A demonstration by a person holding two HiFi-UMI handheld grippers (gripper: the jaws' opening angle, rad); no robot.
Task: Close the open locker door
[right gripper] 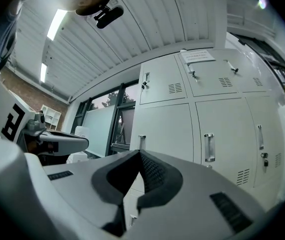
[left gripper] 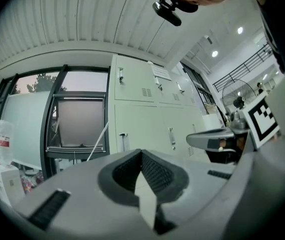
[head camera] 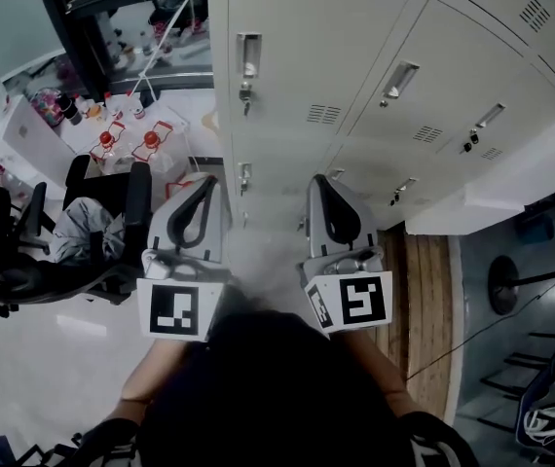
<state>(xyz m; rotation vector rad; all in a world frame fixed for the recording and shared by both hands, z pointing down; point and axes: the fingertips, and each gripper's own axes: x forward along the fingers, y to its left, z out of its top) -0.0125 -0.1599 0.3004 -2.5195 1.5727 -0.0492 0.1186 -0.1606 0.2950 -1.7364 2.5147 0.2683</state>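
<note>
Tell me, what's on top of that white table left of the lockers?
Two clear red-topped bottles and several small jars stand on the white table. Its near edge is hidden behind the black chair.

a black office chair (head camera: 15,251) is standing to the left of the left gripper (head camera: 205,183), and some grey fabric (head camera: 83,233) is lying on its seat. ahead and left of that gripper, a white table (head camera: 188,110) is carrying red-capped bottles (head camera: 151,140), with a white box (head camera: 24,139) sitting beside them. right of the right gripper (head camera: 319,183), a strip of wooden floor (head camera: 424,290) is running past a black round stand base (head camera: 504,285). a dark-framed window (left gripper: 77,124) is showing ahead of the left gripper.
</note>
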